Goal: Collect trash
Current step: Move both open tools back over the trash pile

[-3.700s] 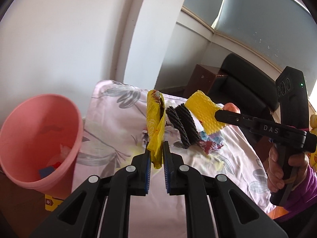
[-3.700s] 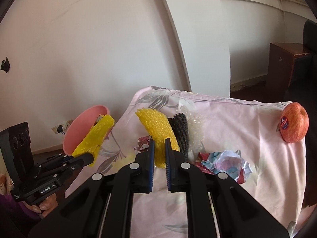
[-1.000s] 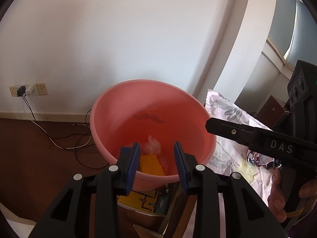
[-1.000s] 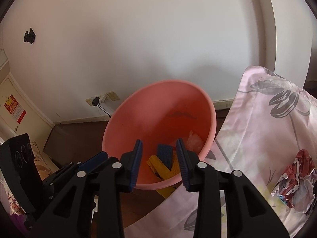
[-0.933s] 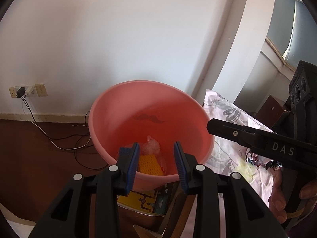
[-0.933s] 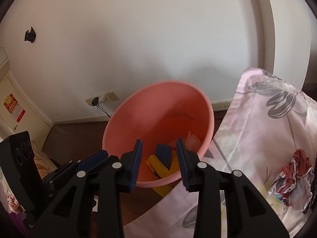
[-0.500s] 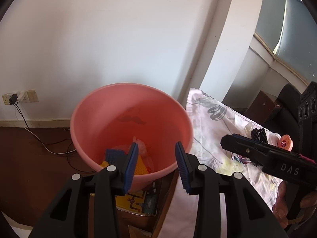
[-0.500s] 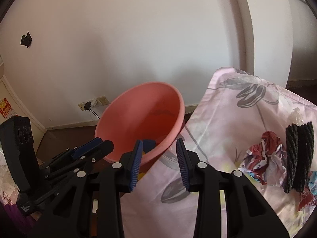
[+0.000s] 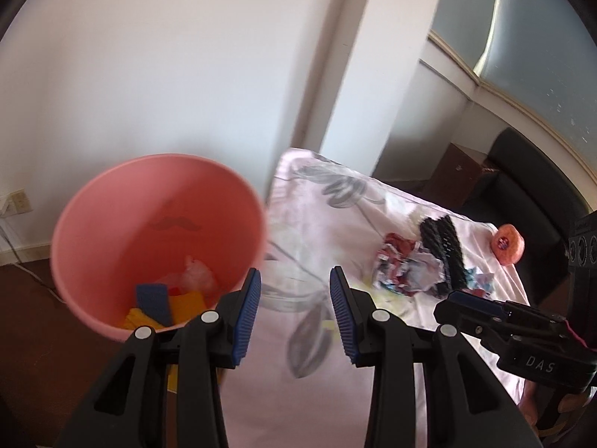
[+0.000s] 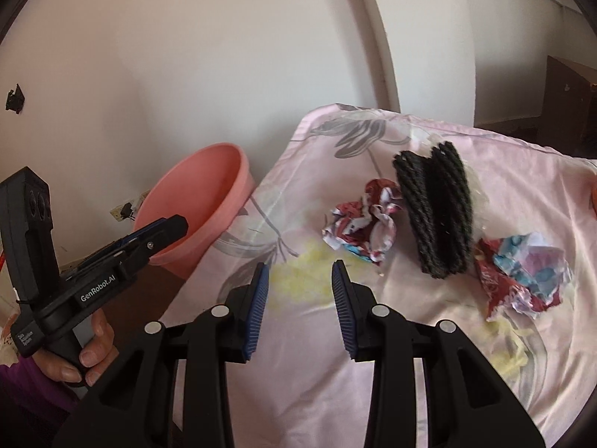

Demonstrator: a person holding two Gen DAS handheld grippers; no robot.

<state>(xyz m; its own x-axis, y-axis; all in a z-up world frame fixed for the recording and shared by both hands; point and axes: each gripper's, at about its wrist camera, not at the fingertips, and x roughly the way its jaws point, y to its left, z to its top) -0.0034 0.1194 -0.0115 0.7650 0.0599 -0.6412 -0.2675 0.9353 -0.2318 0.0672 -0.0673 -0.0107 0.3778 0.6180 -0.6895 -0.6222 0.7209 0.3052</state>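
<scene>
Count: one pink bin (image 9: 112,224); two crumpled printed wrappers on the cloth; one black ribbed foam sleeve (image 10: 434,201); one orange fruit (image 9: 507,244) with a sticker; two hand-held grippers
Left gripper (image 9: 294,313): jaws spread apart with nothing between them; blue ribbed pads bare; it hangs over the gap where the bin's rim meets the near edge of the pink flowered cloth (image 9: 298,392); touching nothing
Right gripper (image 10: 300,304): jaws likewise parted and empty; it hangs above a yellowish stain on the cloth, short of the trash; touching nothing
Hands: a hand (image 10: 80,358) with a purple sleeve grips the left gripper's handle, seen from the right wrist view
Bin: round, salmon pink, with a small moustache mark on its inner wall; it stands on the floor just beside the cloth's left edge; inside lie yellow foam netting (image 9: 160,311), a dark blue flat piece (image 9: 155,300) and a clear crumpled bit of plastic (image 9: 196,278)
Wrapper one (image 10: 362,229): red, white and blue, balled up; just left of the black sleeve
Wrapper two (image 10: 522,274): larger, red with pale blue and pink; just right of the sleeve's near end
Black sleeve: knobbly netting, folded double, lying between the two wrappers; a wisp of clear plastic shows behind it
Fruit: at the far right edge of the cloth, well apart from the trash
</scene>
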